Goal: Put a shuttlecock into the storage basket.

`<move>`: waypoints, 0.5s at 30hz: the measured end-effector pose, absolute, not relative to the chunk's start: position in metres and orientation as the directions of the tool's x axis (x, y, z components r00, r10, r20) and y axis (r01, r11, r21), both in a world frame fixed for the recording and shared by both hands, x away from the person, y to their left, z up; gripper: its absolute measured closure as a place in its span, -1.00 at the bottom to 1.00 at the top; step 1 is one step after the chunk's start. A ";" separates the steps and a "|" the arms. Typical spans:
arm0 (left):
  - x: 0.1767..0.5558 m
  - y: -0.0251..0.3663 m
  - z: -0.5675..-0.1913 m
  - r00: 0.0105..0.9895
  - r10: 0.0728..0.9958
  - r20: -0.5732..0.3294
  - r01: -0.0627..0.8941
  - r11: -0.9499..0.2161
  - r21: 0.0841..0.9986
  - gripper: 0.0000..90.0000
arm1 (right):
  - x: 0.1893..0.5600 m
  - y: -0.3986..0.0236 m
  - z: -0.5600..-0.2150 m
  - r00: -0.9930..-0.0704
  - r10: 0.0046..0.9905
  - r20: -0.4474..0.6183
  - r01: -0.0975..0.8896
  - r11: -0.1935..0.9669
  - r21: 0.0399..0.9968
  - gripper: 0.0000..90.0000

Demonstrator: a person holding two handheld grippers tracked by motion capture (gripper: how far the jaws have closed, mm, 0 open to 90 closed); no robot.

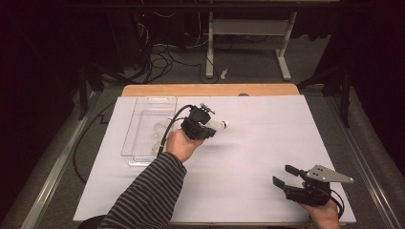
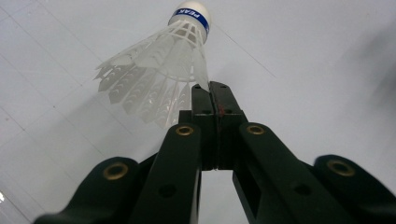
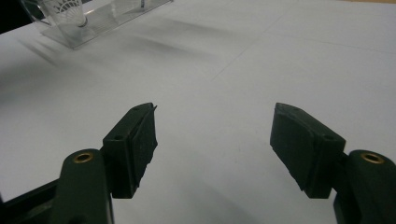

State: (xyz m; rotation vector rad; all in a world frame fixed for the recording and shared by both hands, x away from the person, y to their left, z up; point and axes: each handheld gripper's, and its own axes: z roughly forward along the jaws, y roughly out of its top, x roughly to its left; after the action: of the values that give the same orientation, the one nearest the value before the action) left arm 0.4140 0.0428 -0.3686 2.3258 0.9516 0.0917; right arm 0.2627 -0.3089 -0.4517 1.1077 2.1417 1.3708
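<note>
place: lab or test room, dimly lit
work surface: table (image 1: 143, 90) covered with white sheet (image 1: 248, 157), wooden edge seen at far side
floor: loose cables (image 1: 160, 57) seen tangled behind table
background: white frame of another desk (image 1: 248, 28) seen, dark surroundings
setup: clear plastic tray (image 1: 143, 129) laid on sheet

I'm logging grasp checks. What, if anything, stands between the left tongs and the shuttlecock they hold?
Nothing visible. The left tongs are shut on the edge of the shuttlecock skirt, pinching one feather tip directly. The clear tray lies beside the hand, not between them.
</note>
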 end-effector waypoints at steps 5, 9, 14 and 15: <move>0.412 0.045 -0.368 0.739 0.655 -0.156 0.610 -0.552 0.568 1.00 | 0.263 -0.309 -0.452 -0.623 0.775 0.105 0.418 0.217 0.882 -0.29; 0.410 0.047 -0.367 0.737 0.661 -0.140 0.604 -0.552 0.575 1.00 | 0.263 -0.309 -0.452 -0.624 0.775 0.105 0.417 0.217 0.883 -0.29; 0.408 0.050 -0.365 0.739 0.659 -0.142 0.602 -0.551 0.578 1.00 | 0.263 -0.309 -0.452 -0.624 0.774 0.104 0.417 0.218 0.882 -0.29; 0.408 0.050 -0.365 0.740 0.658 -0.141 0.601 -0.552 0.578 1.00 | 0.262 -0.309 -0.452 -0.624 0.775 0.104 0.417 0.218 0.882 -0.29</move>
State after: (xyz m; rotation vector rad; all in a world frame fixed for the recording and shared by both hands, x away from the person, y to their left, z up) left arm 0.4076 0.0505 -0.3650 2.3241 0.9455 0.1208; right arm 0.2625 -0.3089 -0.4515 1.1079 2.1388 1.3725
